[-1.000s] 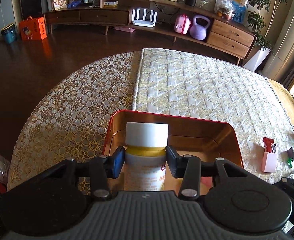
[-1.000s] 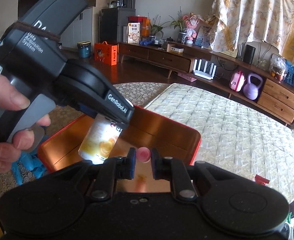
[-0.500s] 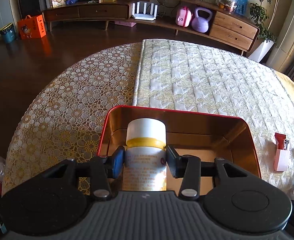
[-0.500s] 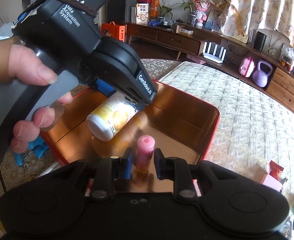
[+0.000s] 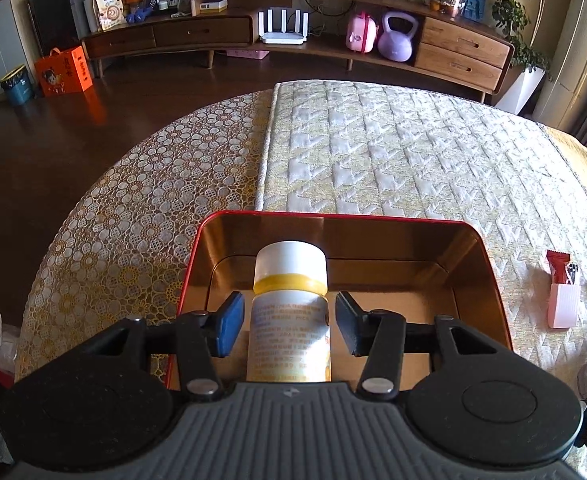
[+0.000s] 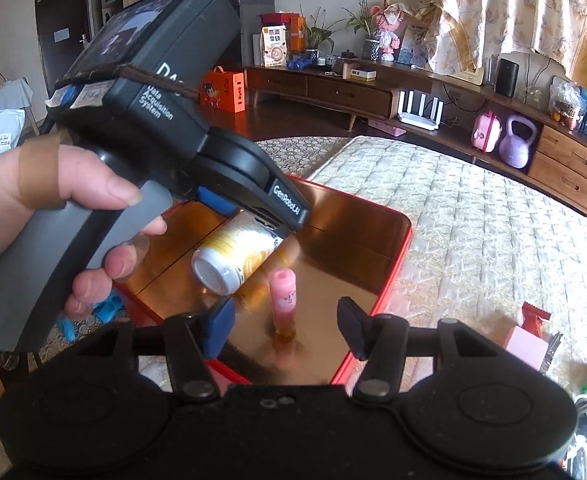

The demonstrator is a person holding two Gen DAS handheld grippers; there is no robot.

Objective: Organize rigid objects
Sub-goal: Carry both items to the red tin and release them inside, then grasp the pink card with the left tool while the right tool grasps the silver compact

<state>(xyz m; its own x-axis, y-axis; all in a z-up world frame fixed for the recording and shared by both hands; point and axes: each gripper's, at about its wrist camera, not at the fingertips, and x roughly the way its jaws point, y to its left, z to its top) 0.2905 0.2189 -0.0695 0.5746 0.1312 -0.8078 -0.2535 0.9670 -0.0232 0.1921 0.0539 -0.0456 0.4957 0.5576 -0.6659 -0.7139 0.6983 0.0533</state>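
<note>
Pink tube [image 6: 282, 300] upright between opening right gripper [image 6: 285, 326] jaws, untouched; left gripper [image 5: 289, 322] opening, bottle [image 5: 289, 320] between.

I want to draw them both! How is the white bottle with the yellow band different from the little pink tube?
The white plastic bottle with the yellow band is fat and tilted; the small pink tube is thin and stands upright. The bottle sits between the left tongs; the tube stands alone, clear of the opening right tongs. Both are over the red-rimmed copper tin.
</note>
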